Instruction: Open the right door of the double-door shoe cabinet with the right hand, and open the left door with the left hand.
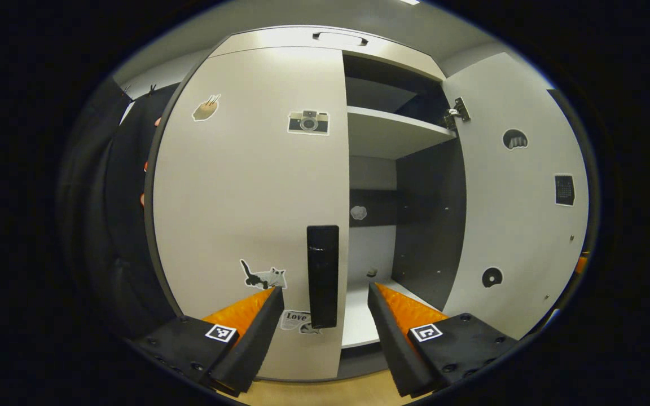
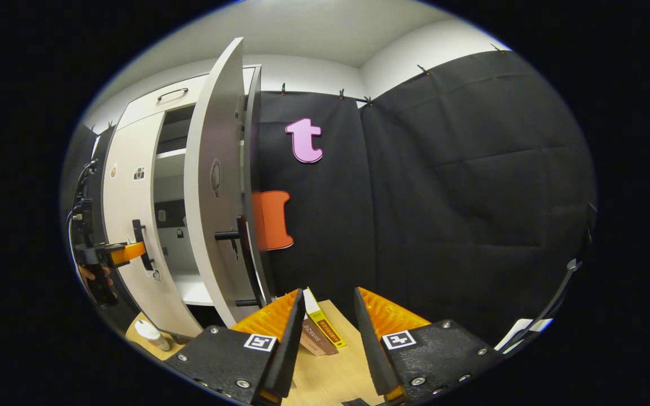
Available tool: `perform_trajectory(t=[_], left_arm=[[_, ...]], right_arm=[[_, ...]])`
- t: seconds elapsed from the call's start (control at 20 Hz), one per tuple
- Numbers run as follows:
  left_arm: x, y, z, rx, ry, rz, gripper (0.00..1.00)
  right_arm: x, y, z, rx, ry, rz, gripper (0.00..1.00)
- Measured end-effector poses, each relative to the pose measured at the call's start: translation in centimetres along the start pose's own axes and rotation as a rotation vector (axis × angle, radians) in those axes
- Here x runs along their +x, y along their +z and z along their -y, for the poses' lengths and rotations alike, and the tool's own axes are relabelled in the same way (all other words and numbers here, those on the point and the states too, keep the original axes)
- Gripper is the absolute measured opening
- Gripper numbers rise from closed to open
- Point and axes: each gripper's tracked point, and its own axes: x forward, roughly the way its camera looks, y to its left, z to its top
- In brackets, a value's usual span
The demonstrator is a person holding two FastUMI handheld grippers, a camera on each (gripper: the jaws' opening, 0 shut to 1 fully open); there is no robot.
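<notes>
A small box (image 2: 319,330) lies on the wooden tabletop (image 2: 330,378) at about six o'clock in the right gripper view. A white bottle (image 2: 152,335) stands on the tabletop at eight o'clock, well apart from it.

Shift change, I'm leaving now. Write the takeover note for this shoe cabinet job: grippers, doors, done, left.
Left gripper: open, fingers either side of the left door's handle, not closed on it.
Right gripper: open, holding nothing, pointed at the booth wall past the right door.
Done: right door swung open, shelves exposed.
Left: left door looks closed; grip its handle and pull it open.
</notes>
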Motion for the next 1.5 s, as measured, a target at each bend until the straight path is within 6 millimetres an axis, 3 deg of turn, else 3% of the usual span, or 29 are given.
perform_trajectory(t=[0.1,0.15,0.2,0.25,0.3,0.45,0.65,0.85,0.9,0.95,1.05,1.3,1.5], left_arm=[[1.0,-0.3,-1.0,-0.008,0.030,-0.006,0.96],[1.6,-0.5,-1.5,-0.025,0.048,-0.006,0.96],[2.0,-0.9,-1.9,-0.048,0.058,-0.019,0.96],[2.4,-1.2,-1.9,-0.071,0.057,-0.023,0.96],[2.9,-1.4,-2.0,-0.084,0.058,-0.029,0.96],[3.6,-1.6,-1.7,-0.100,0.046,-0.033,0.98],[4.1,-1.8,-1.0,-0.137,0.061,-0.009,0.75],[4.4,-1.8,-0.7,-0.122,0.066,-0.011,0.62],[4.3,-1.7,-0.4,-0.111,0.057,-0.011,0.62],[4.5,-1.5,0.1,-0.110,0.045,-0.001,0.59],[4.7,-1.6,0.1,-0.096,0.057,0.003,0.41],[3.8,-1.9,-0.1,-0.081,0.100,-0.010,0.29],[2.5,-1.9,-0.3,-0.091,0.111,-0.021,0.29]], right_arm=[[0.2,0.1,0.1,-0.002,-0.002,0.001,0.57],[0.2,0.1,0.2,-0.001,-0.004,0.002,0.52],[0.3,0.2,0.1,-0.001,-0.002,0.002,0.59],[0.3,0.1,0.1,-0.001,0.000,0.003,0.55],[0.2,0.2,0.1,-0.002,0.004,0.005,0.61],[-0.3,0.0,0.1,-0.021,0.010,0.001,0.63],[-0.8,-0.8,0.2,-0.121,-0.013,-0.012,0.66],[-1.8,-1.5,0.1,-0.160,-0.022,-0.021,0.71],[-2.0,-1.5,0.3,-0.155,-0.022,-0.021,0.77],[-2.2,-1.5,0.4,-0.147,-0.023,-0.020,0.73],[-2.7,-1.3,0.5,-0.134,-0.018,-0.018,0.75],[-2.8,-2.1,0.5,-0.163,0.005,-0.029,0.75],[-2.6,-2.4,-0.4,-0.181,0.051,-0.028,0.75]])
